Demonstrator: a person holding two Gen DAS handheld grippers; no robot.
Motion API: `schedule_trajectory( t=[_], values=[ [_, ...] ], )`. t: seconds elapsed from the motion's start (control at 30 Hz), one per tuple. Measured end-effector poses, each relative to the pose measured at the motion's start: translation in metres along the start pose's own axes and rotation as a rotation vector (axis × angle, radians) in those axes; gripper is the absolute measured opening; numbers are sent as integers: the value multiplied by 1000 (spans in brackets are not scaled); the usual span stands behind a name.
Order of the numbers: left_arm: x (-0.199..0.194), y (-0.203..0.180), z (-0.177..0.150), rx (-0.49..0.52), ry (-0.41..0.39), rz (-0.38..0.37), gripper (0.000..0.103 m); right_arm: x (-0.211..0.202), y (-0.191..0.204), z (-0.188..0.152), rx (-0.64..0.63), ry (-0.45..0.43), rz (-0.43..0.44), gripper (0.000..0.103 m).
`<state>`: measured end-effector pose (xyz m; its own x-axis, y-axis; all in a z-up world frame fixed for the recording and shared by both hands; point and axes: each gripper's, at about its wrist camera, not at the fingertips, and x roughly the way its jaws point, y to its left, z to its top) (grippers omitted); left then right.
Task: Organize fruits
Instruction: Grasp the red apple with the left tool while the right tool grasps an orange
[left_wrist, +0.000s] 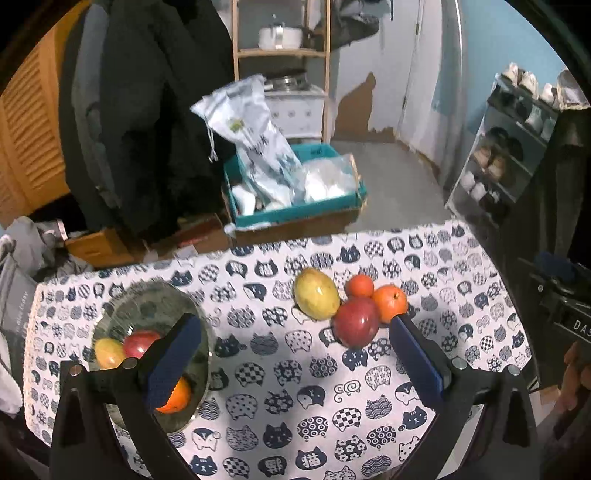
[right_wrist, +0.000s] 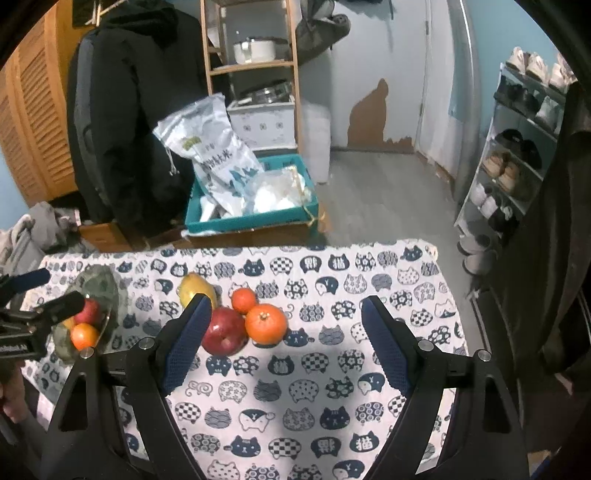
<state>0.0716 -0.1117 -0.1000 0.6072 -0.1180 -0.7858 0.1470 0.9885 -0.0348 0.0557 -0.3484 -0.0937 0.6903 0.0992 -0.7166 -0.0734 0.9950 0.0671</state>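
On the cat-print tablecloth a yellow-green mango, a red apple, a small orange and a bigger orange lie bunched together. A glass bowl at the left holds a red apple, a yellow fruit and an orange. My left gripper is open and empty, above the cloth between bowl and cluster. My right gripper is open too, with the red apple and bigger orange just beyond its fingertips; nothing is gripped.
The table's far edge drops to a floor with a teal box of bags. A shoe rack stands at the right, a dark coat and wooden shelf behind. The left gripper appears beside the bowl.
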Motion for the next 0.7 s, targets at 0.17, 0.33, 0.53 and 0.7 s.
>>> schedule_trajectory(
  t=[0.17,0.33,0.53,0.7],
  values=[
    [28,-8,-5,5,54,2,102,23,-3,-7,7,55,-8,83],
    [62,-15,-12,8,127,-2,102,47,-7,-13,26,114,-2,83],
    [101,-24,-23,11,210,-15,102,76,-10,-24,39,187,-9,83],
    [133,-32,-29,22,270,-8,102,105,-17,-36,76,257,-5,83]
  ],
)
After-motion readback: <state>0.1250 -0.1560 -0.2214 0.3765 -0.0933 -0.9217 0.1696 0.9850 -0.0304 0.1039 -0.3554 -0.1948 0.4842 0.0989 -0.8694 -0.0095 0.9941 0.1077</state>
